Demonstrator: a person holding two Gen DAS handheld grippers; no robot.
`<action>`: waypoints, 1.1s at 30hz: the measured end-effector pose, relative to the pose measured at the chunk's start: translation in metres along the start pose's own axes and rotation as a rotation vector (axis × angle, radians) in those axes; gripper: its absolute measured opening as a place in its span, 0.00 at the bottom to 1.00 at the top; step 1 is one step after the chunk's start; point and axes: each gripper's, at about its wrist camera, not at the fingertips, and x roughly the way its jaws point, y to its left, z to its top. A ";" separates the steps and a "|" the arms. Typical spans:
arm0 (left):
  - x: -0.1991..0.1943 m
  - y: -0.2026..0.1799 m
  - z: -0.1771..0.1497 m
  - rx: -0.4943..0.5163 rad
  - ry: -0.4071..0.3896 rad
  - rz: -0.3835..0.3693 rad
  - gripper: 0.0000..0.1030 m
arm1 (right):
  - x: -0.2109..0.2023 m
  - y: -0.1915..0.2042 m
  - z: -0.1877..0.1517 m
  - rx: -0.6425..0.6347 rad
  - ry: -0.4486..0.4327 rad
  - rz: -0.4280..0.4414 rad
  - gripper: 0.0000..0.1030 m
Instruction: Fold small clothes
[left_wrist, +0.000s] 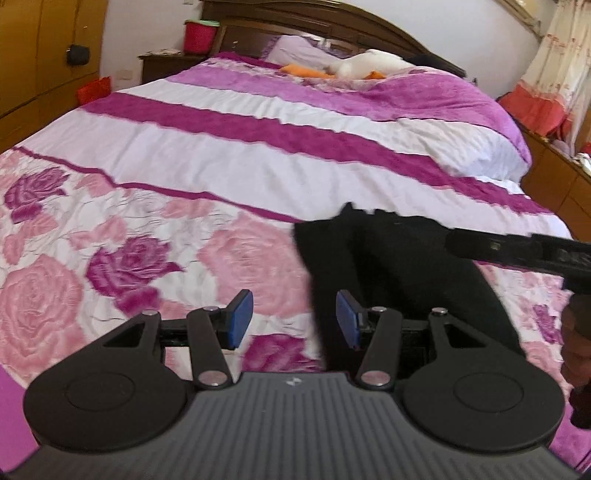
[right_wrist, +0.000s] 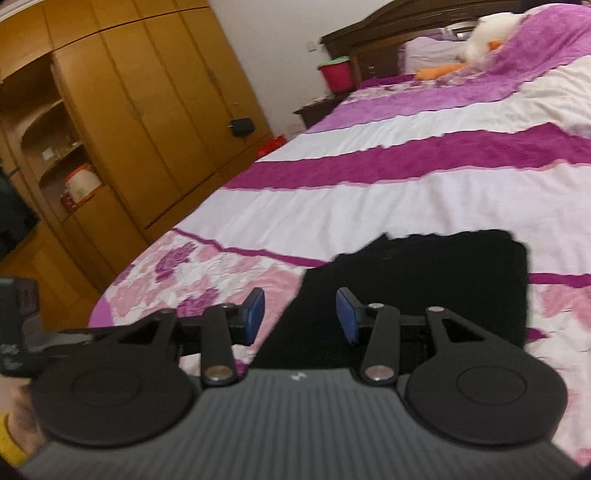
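Observation:
A black garment (left_wrist: 399, 273) lies flat on the bed's rose-patterned cover (left_wrist: 110, 240), in the left wrist view at lower right. In the right wrist view the garment (right_wrist: 424, 280) lies in the lower middle. My left gripper (left_wrist: 294, 319) is open and empty, hovering over the garment's left edge. My right gripper (right_wrist: 300, 316) is open and empty, above the garment's near left part. The right gripper's body also shows in the left wrist view (left_wrist: 517, 251) at the right edge.
The bed (right_wrist: 406, 192) has pink, purple and white stripes. A white plush toy (left_wrist: 369, 64) and a pillow (left_wrist: 295, 50) lie near the dark headboard (left_wrist: 332, 22). A wooden wardrobe (right_wrist: 129, 110) stands left of the bed. A red bucket (right_wrist: 336, 74) sits on the nightstand.

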 end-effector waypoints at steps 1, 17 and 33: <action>0.000 -0.007 -0.001 0.006 -0.001 -0.017 0.54 | 0.002 -0.003 0.003 -0.005 0.011 -0.020 0.46; 0.033 -0.053 -0.023 0.004 0.100 -0.179 0.60 | 0.096 0.028 0.031 -0.139 0.283 -0.156 0.48; 0.053 -0.061 -0.037 0.001 0.090 -0.226 0.44 | 0.109 0.002 0.019 -0.088 0.299 -0.159 0.08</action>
